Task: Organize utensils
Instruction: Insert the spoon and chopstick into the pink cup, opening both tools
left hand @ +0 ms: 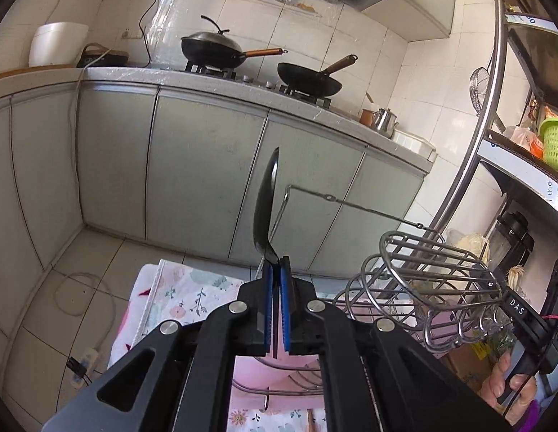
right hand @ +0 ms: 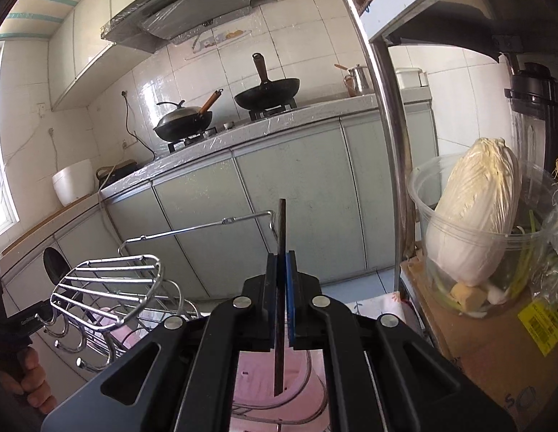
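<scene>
Black plastic catches the eye first: from the left wrist view, the left gripper [left hand: 277,270] has its blue pads pressed together on the thin neck of a black spoon [left hand: 266,201], whose bowl stands upright above the fingertips, seen edge-on. The landmark here is the wire utensil rack [left hand: 433,280], chrome and curved, sitting on a flowered cloth [left hand: 185,295]. The spoon is held just left of the rack, in front of the rack's long wire arm [left hand: 351,205], and above the cloth. Beyond the rack run pale green cabinet doors under a counter carrying two woks [left hand: 307,77]. To the right of the rack a hand [left hand: 509,385] grips the handle of the other tool. From the right wrist view, the right gripper [right hand: 281,262] is clamped on a thin dark flat utensil [right hand: 280,288], which passes straight between the pads; its top pokes up above the fingertips and its lower end hangs below them over a pink surface. Here the same wire rack [right hand: 109,288] lies to the left of the held piece, well apart from it, and its wire arm [right hand: 206,228] reaches across to just behind the utensil's upper end. On the far side from the rack, to the right, a clear tub holds a napa cabbage [right hand: 477,208] on a cardboard box.
</scene>
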`<state>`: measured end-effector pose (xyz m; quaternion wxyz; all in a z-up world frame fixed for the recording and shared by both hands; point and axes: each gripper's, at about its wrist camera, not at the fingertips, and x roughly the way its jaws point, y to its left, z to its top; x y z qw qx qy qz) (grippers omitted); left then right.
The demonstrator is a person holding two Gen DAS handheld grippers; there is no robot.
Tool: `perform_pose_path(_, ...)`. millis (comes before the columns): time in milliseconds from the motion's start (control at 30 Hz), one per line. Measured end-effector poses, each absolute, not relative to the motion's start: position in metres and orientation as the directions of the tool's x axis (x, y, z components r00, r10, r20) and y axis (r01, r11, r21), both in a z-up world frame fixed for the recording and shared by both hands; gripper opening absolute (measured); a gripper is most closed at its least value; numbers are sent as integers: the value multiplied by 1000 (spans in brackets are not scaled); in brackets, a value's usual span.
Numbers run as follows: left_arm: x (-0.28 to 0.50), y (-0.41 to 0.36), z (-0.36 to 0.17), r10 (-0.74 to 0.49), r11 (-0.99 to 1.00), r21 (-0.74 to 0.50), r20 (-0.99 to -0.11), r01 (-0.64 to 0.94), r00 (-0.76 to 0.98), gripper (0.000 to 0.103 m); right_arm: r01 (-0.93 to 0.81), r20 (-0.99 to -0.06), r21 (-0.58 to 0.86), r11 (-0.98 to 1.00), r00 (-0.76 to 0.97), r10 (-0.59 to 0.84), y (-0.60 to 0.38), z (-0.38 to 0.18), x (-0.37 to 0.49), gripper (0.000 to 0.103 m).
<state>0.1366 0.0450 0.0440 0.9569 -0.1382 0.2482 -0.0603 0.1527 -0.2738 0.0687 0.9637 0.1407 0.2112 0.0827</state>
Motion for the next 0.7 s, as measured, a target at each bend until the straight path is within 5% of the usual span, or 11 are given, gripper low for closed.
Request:
perform_pose_path(400, 139, 54, 35, -182, 942, -336, -526, -7, 831, 6, -83, -493, 283, 956, 842, 219, -269, 60, 151, 5)
perform_pose_path(533, 137, 56, 37, -171, 941, -337, -527, -21, 833, 27, -74, -523, 302, 951, 820, 230, -272, 58, 153, 6)
perform_pose_path(600, 135, 57, 38, -168, 941, -337, -527, -24, 833, 30, -74, -536, 306, 949, 811, 235, -273, 58, 154, 14)
perform_pose_path(700, 133, 58, 39, -171, 940, -340, -529, -23, 831, 31, -65, -532, 308, 949, 815, 229, -274, 59, 152, 47)
